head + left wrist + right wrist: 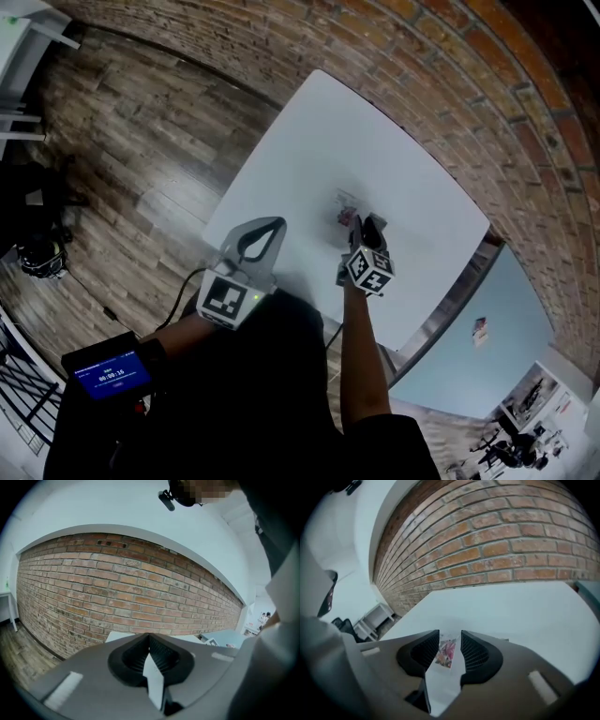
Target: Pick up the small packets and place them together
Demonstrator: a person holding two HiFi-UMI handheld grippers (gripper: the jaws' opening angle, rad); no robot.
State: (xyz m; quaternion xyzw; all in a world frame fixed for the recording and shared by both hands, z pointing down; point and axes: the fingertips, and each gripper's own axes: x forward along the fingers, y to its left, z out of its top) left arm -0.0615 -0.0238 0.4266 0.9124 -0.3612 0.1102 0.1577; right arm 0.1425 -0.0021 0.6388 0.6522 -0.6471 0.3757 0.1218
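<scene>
Hovering over the table (525,606), right hand-held gripper (450,637) had jaws apart, small packet (446,651) lying free between; left hand-held gripper (149,641) was closed, empty, prob. waiting.

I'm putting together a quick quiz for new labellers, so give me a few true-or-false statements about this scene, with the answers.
1. The right gripper has its jaws apart. True.
2. The left gripper is clamped on a packet. False: its jaws are together with nothing between them.
3. A pink packet lies on the white table, in line with the right gripper's gap. True.
4. The table stands on carpet. False: the floor is wood planks.
</scene>
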